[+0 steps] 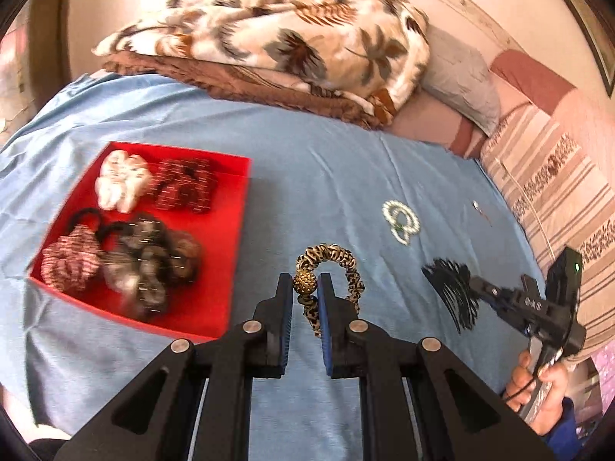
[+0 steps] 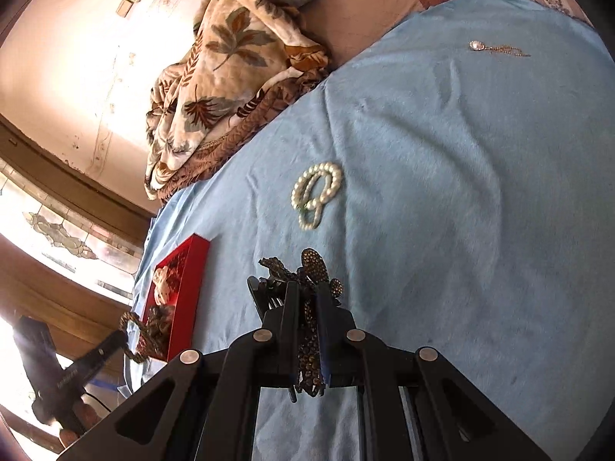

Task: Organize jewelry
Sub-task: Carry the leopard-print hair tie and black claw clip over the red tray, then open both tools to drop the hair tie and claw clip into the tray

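My left gripper is shut on a leopard-print hair tie, its pads pinching the tie's gold bead above the blue bedsheet. A red box to its left holds several scrunchies. My right gripper is shut on a dark rhinestone hair comb, whose black teeth show in the left wrist view. A pearl bracelet and a drop earring lie loose on the sheet beyond it. The other gripper and the red box appear at the lower left of the right wrist view.
A folded leaf-print blanket lies at the far side of the bed, with pillows and a striped cover to the right. A hand holds the right tool's handle. A wall and window lie past the bed's left edge.
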A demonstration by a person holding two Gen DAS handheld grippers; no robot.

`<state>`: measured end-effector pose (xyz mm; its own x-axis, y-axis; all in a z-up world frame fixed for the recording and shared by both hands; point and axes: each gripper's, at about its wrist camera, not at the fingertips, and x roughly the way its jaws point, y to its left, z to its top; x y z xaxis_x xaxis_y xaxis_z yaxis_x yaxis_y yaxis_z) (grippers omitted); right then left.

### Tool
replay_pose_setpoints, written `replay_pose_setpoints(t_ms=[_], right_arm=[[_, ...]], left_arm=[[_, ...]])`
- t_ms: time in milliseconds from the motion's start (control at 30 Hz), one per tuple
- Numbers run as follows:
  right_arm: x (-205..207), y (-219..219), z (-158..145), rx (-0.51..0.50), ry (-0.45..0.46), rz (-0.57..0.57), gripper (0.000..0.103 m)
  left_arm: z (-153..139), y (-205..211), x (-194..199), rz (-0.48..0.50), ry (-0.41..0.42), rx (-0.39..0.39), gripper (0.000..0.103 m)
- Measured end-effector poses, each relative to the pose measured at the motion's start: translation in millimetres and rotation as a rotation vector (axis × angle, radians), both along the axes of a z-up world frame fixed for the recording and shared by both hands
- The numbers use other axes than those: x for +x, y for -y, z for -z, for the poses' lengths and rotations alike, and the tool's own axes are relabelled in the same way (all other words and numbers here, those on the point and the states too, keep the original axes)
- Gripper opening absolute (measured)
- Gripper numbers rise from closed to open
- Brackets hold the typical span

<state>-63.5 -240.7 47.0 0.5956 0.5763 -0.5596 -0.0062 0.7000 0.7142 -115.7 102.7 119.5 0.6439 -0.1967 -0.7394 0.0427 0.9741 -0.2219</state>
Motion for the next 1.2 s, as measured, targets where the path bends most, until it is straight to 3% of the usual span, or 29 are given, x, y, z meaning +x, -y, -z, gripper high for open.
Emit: replay_pose_setpoints(t_ms=[233,500,700,867,1033,1200], right_arm=[[-8.5,-28.4,-19.8,-0.009,0.026,-0.027,0.009],[5.1,-100.5,-56.8,-0.029,0.073,-0.149,0.009],[26.9,-166.3,-77.8,-0.066,0.103,-0.237,0.009],[58.3,-210.9,-90.1,-0.112,0.115,-0.273,0.009],[90.5,-256.7,-87.0,-0.149,0.085,-0.320,0.009],[112.8,-298.0,-65.7,-0.160,0.025,-0.380,0.009]], left_arm=[[-11.6,-64.1,-7.0,-0.103,0.031,-0.005,0.012],[-6.3,-126.8,3.9,-0.197,0.025,-0.121,0.012],[12.7,-137.8,21.6,-0.186,-0.016,-0.207,0.012],[31.1,-127.7,28.9,-0.117,-0.043,-0.274,0.012],[47.8,-114.8,40.4,-0.080,-0.082,-0.226,0.012],[66.6,-120.9,53.4,-0.091,-0.152,-0.247,0.012]])
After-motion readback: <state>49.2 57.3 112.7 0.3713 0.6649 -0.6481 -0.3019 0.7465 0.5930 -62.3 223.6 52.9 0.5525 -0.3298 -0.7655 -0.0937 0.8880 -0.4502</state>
